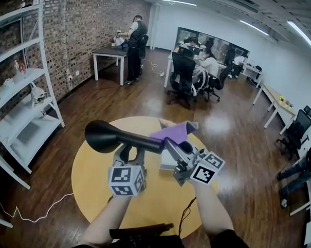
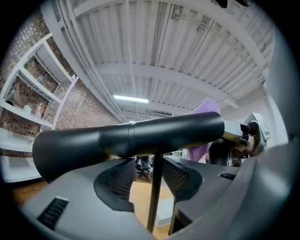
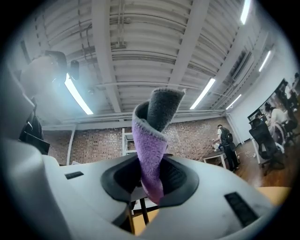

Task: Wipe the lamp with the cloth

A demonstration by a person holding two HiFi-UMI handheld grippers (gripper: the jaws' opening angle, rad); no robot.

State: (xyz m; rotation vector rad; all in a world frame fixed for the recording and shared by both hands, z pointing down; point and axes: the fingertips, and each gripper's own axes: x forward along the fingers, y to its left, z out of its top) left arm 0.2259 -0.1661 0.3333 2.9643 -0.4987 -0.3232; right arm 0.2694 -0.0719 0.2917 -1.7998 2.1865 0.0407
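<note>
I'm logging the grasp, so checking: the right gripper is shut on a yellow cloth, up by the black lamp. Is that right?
Not quite. The cloth is purple with a grey side, not yellow. The right gripper view shows it pinched between the pads of the right gripper. The rest holds: the head view shows the cloth up by the black lamp.

Head down, gripper views up, cloth (image 1: 175,131) shared
</note>
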